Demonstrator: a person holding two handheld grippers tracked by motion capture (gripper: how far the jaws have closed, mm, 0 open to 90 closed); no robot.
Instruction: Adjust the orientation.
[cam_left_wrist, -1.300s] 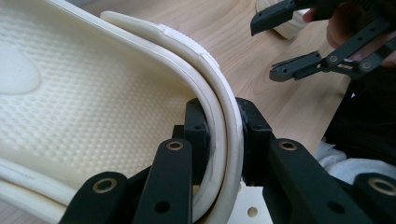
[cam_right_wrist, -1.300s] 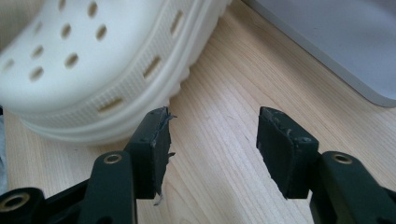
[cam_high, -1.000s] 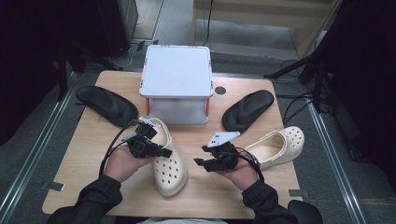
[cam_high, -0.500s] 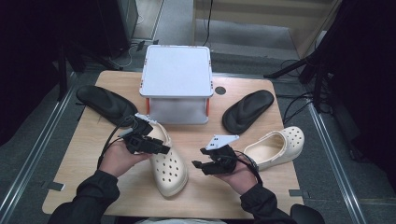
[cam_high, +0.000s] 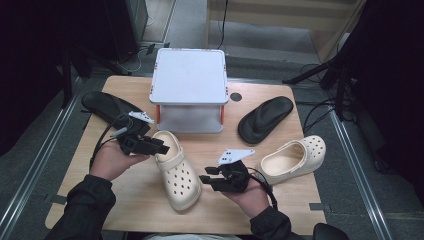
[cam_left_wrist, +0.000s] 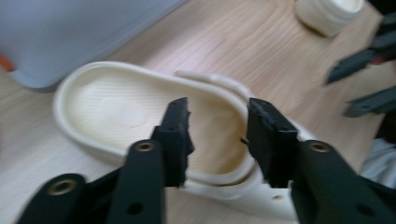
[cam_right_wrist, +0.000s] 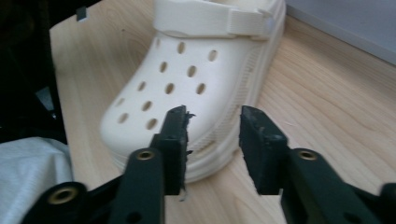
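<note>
A cream clog lies mid-table, toe toward the near edge. My left gripper hovers at its heel opening. In the left gripper view the jaws have just been closing and stand apart above the footbed, pinching nothing. My right gripper points left at the clog's toe side. In the right gripper view its jaws have just been closing and stay apart, with the holed toe beyond the gap and untouched. A second cream clog rests at the right.
A grey-white box stands at the table's back middle. One black sandal lies at the far left, another right of the box. A person's dark sleeves come in from the bottom edge. Cables and stands crowd the floor at right.
The left gripper has drawn back a little, up and to the left of the clog's heel. The right gripper has barely shifted. The clog stays where it was.
</note>
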